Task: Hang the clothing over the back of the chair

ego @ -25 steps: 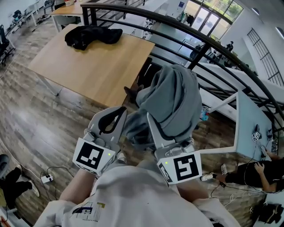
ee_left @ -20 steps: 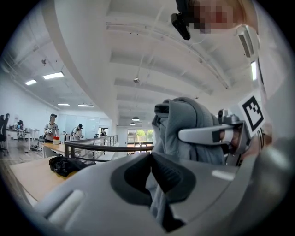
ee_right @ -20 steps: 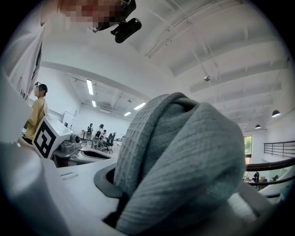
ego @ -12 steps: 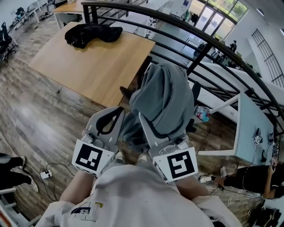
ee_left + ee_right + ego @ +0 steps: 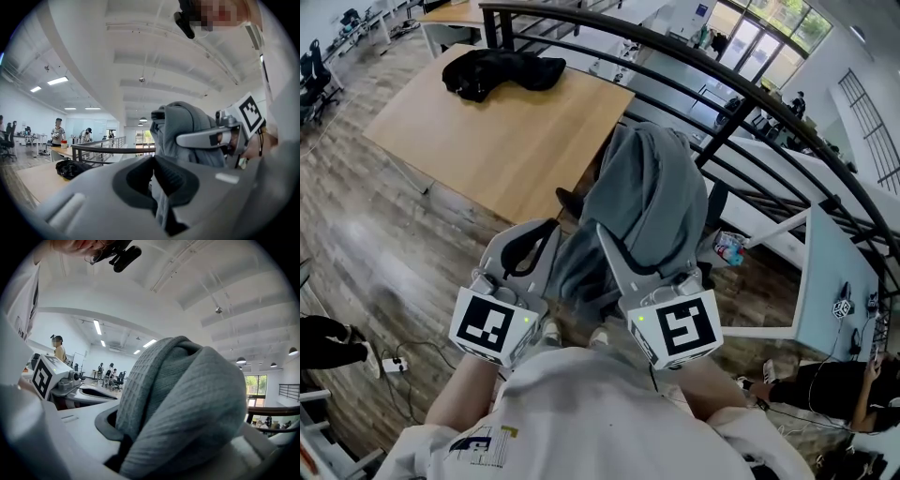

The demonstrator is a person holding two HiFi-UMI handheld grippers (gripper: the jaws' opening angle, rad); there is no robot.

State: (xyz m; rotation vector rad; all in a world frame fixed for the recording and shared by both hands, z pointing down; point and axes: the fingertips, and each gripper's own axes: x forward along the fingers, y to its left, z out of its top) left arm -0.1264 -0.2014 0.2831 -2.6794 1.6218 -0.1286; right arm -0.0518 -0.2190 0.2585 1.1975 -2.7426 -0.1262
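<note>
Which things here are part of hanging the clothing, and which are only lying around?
Part of the job: grey garment; left claw and right claw, both shut on it.

Lying about: black garment on the wooden table; black railing; white desk; power strip.

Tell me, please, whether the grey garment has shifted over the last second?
Yes, slightly. In the head view the grey garment has drifted left, closer to the right corner of the wooden table.
</note>
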